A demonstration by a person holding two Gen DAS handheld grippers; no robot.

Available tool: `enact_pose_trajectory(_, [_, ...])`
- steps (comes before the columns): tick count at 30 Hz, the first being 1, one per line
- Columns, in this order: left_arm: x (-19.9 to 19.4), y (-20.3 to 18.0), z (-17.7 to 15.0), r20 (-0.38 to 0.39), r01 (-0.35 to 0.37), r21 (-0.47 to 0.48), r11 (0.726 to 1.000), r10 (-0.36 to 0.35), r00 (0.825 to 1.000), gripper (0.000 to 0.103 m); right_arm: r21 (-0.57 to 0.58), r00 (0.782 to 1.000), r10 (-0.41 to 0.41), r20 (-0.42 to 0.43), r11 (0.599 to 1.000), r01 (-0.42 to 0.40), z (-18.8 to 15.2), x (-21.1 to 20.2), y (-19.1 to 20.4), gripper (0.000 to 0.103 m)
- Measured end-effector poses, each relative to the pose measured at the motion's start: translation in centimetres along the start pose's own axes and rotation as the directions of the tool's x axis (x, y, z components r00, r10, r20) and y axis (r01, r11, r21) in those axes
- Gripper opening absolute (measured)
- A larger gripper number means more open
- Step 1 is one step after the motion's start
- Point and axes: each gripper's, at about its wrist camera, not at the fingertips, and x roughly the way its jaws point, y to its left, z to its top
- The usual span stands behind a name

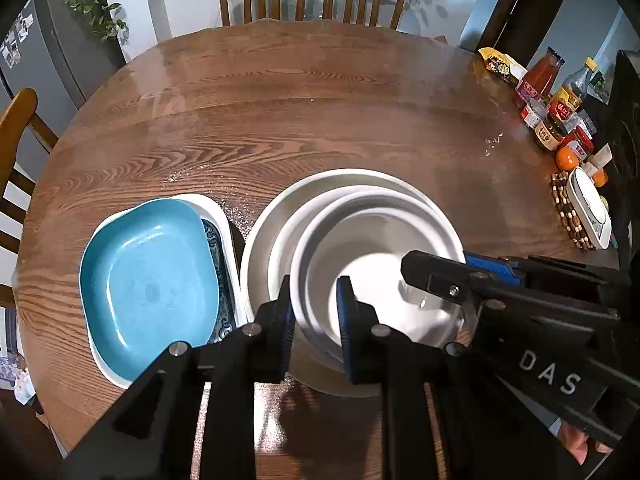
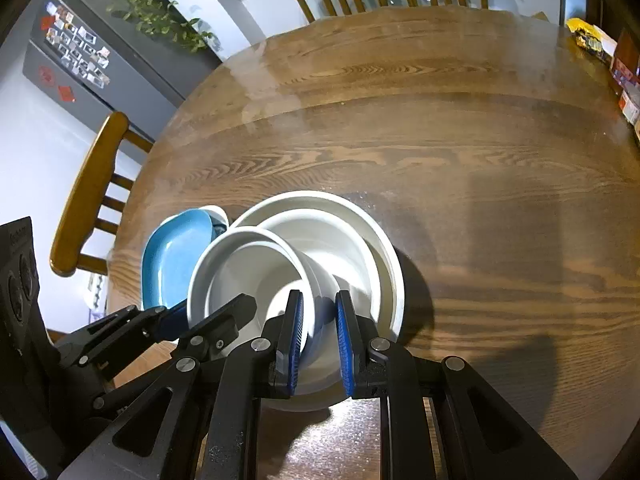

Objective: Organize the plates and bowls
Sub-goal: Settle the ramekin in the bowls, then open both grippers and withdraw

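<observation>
Bowl (image 1: 360, 280) is gripped at opposite rims by both grippers, above the white stack.
Left gripper (image 1: 316, 324) and right gripper (image 2: 320, 340) have jaws closed on its wall; lower it level and centred, then release together.

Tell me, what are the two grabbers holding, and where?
Both hold the white bowl by its rim: left gripper on one side, right gripper on the opposite side.

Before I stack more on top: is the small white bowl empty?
Empty: the small white bowl shows only bare white inside, in both views.
</observation>
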Motion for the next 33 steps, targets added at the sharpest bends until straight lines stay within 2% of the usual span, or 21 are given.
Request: enact_pose_trajectory(33, [1.2, 0.5, 0.2, -0.038, -0.014, 0.007, 1.0, 0.014, 0.999, 0.016, 0.0, 0.999, -0.01, -0.03, 1.0, 0.01, 0.3, 1.1, -0.3, 0.018])
